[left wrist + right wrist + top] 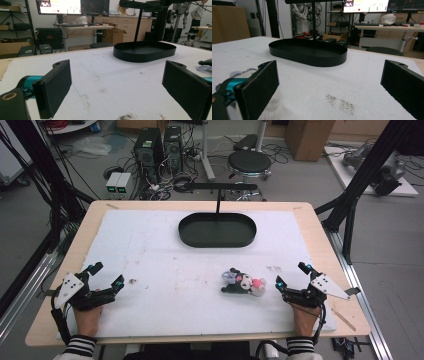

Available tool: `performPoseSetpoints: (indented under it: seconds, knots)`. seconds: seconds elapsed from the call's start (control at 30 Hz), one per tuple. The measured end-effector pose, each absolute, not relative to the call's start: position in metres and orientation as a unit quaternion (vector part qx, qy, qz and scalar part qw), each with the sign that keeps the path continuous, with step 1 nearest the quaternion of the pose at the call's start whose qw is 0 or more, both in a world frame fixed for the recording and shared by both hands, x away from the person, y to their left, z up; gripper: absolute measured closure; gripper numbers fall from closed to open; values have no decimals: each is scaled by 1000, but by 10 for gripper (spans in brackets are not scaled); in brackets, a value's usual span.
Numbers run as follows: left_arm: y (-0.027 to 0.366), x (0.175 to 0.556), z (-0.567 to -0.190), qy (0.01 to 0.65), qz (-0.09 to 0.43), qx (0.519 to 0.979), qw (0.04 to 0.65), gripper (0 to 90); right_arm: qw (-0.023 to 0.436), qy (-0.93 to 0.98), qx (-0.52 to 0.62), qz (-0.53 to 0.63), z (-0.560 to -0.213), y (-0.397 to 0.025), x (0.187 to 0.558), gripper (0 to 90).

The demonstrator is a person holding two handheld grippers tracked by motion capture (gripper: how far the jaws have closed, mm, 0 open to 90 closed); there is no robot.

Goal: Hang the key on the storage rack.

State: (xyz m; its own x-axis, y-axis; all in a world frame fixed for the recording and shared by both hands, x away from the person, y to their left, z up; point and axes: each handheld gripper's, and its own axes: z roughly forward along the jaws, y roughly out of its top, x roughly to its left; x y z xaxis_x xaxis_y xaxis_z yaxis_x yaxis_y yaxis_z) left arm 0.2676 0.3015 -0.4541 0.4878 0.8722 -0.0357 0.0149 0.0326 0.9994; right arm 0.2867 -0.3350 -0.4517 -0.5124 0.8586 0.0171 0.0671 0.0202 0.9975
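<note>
High view looks down on a wooden table (320, 227) covered by a white foam sheet (160, 250); no brand, label or legible writing can be made out on anything, and the text on the monitors (72, 6) behind is too small to read.

A black oval tray (217, 230) sits near the far edge at the middle, with a thin black post rising from it. A small plush toy (243, 282), black, white and pink, lies on the sheet toward the near right corner, well apart from the tray. A wide stretch of bare, lightly stained sheet lies between tray and near edge.

At the near left corner the left gripper (106, 276) rests low on the sheet in the person's hand, its jaws spread wide with nothing between them, pointing toward the far right. At the near right corner the right gripper (292, 276) is also held low, jaws spread wide and empty, just beside the toy on its right, not touching it. Striped sleeve cuffs show at the near edge.

Left gripper view shows the tray ahead to the right across the sheet; right gripper view shows it ahead to the left.
</note>
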Motion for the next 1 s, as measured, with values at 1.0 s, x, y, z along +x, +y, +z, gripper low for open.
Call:
performPoseSetpoints:
  seconds: [1.0]
  knots:
    - [299, 266, -454, 357, 359, 607, 613, 92, 285, 687, 310, 592, -416, -326, 293, 5]
